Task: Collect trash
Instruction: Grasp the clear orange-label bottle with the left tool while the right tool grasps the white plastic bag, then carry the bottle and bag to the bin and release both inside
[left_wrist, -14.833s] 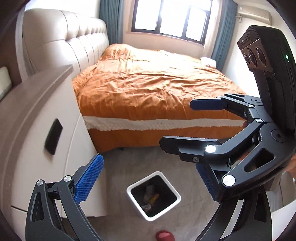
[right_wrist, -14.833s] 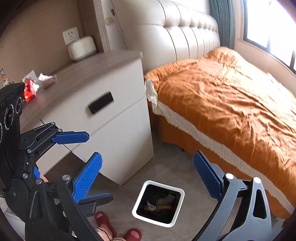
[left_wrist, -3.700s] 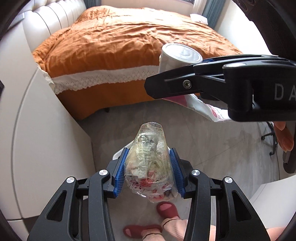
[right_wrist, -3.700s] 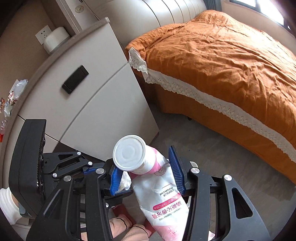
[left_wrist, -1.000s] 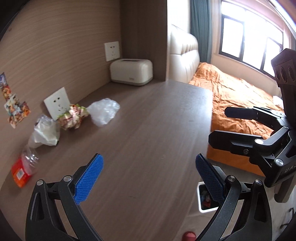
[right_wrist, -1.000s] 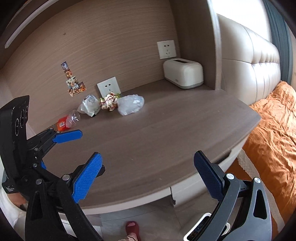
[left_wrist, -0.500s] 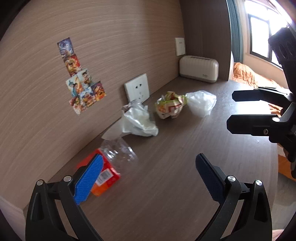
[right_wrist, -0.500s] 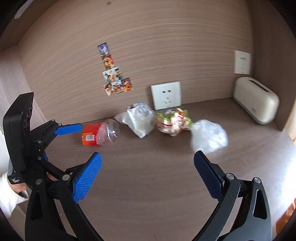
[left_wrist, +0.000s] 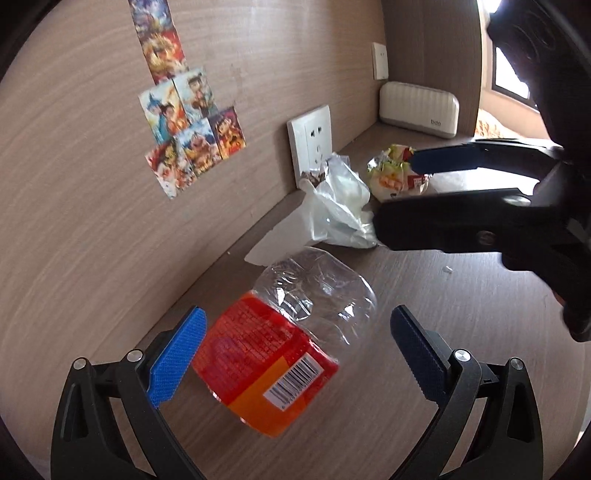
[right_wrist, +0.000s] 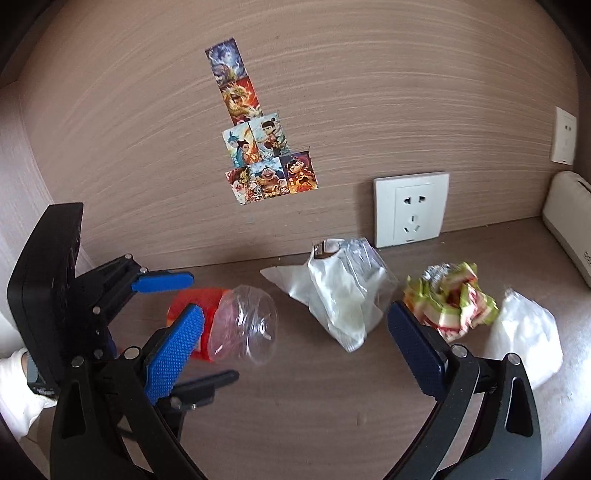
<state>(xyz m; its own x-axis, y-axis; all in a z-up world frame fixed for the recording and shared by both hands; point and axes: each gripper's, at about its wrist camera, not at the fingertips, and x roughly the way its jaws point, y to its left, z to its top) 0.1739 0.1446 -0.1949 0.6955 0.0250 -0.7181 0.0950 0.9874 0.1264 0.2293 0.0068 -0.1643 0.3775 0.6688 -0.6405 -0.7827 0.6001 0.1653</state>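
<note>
A crushed clear plastic bottle with a red and orange label (left_wrist: 280, 343) lies on the brown desk, between the open fingers of my left gripper (left_wrist: 295, 354). It also shows in the right wrist view (right_wrist: 229, 325). A crumpled white plastic bag (right_wrist: 343, 295) lies by the wall socket, in front of my open right gripper (right_wrist: 295, 350). A green and red crumpled wrapper (right_wrist: 454, 299) and another clear bag (right_wrist: 524, 332) lie to its right. In the left wrist view the right gripper (left_wrist: 443, 192) hovers over the white bag (left_wrist: 340, 206).
The desk (right_wrist: 332, 406) runs along a wood-panel wall with stickers (right_wrist: 258, 147) and a white socket (right_wrist: 410, 210). A cream box (left_wrist: 417, 109) stands at the far end of the desk.
Both grippers have moved closer to the trash by the wall. The left gripper now straddles the crushed bottle, and the right gripper has come in over the white bag.
</note>
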